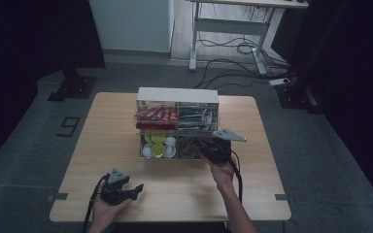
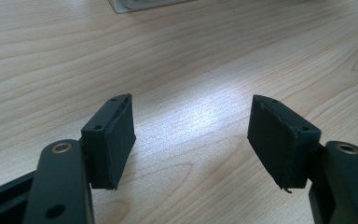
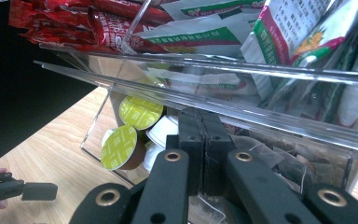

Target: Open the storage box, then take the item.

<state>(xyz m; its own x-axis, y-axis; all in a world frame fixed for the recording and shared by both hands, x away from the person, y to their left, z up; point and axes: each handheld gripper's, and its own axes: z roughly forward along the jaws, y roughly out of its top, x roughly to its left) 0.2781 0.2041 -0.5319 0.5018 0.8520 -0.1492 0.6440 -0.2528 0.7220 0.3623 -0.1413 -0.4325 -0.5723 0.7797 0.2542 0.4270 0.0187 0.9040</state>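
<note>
Wooden table [image 1: 102, 145], right gripper [image 3: 200, 135] pointing into organizer [image 1: 177, 97]

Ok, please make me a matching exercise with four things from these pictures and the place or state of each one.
Things:
1. left gripper
2. right gripper
3. red packets
4. green-lidded capsules

Place or state:
a. upper left compartment
b. fingers shut, at the lower right compartment
c. fingers open, over bare table
d. lower left compartment

Pairs: 1-c, 2-b, 3-a, 4-d

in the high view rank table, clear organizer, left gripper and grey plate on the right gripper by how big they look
1. table
2. clear organizer
3. left gripper
4. grey plate, close to the left gripper in size; the ranking is unsure.
</note>
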